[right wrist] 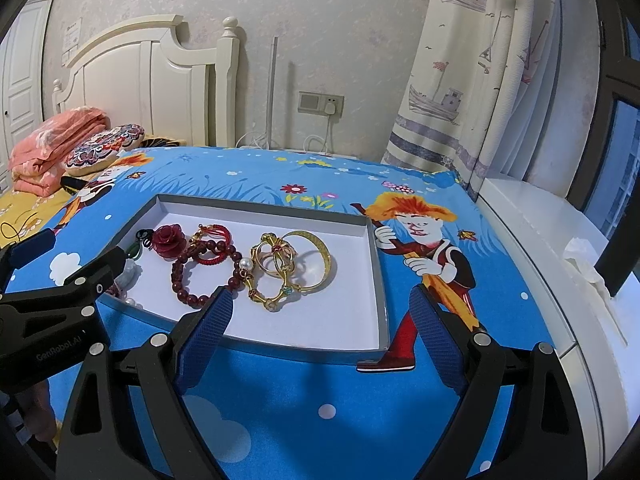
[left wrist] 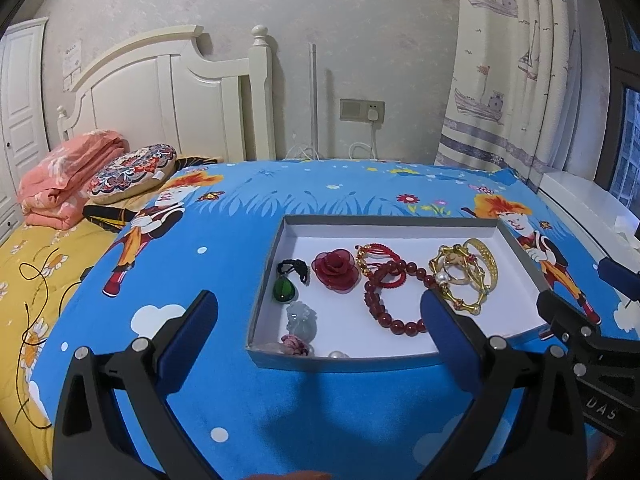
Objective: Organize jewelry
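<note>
Already every piece lies inside our tray, bracelets at three o'clock; both grippers, left and right, gape wide, empty.

A matt cotton-looking bedsheet is seen covering the bed. The shallow tray is being shown as grey card outside with a smooth, matt white paper floor. Glossy dark red beads are catching light, as are polished gold-coloured metal bangles. The red rose is appearing as sheer, gauzy fabric. The gripper fingers are being seen padded with finely textured blue rubber on matt black plastic.
</note>
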The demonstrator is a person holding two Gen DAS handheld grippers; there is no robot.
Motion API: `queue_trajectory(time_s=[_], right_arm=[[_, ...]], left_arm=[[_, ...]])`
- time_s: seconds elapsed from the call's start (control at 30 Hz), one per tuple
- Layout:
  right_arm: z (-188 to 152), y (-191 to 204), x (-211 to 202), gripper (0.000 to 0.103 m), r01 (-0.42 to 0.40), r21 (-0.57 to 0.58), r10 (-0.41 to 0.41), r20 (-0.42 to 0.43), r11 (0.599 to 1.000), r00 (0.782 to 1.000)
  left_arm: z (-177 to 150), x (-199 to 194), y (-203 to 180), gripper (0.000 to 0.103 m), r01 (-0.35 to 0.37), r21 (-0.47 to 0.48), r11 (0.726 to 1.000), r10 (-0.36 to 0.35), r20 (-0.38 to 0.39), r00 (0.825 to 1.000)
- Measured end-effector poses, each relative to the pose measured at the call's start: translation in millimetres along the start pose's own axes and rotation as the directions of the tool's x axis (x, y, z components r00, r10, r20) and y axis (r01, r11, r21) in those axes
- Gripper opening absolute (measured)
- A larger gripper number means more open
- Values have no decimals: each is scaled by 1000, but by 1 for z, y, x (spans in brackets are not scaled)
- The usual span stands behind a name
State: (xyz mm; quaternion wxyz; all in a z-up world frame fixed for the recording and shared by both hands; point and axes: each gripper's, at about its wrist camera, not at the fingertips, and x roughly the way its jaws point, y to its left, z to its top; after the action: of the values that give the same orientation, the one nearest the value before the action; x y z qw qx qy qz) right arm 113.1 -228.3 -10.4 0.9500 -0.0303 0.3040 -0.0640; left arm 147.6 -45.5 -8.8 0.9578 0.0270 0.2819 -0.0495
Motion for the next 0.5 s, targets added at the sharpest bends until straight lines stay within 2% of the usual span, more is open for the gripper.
queue_trajectory(time_s=[0.23,0.5], right_arm=[[0,-1,-1,84,3,-2,-3,2,1000,1000],[0,0,-5,84,7,-4,-7,8,1000,1000]], left_arm=[[0,-9,-2,98,-8,8,1000,8,35,999],[0,-11,-2,98,-14,3,1000,13,34,999]])
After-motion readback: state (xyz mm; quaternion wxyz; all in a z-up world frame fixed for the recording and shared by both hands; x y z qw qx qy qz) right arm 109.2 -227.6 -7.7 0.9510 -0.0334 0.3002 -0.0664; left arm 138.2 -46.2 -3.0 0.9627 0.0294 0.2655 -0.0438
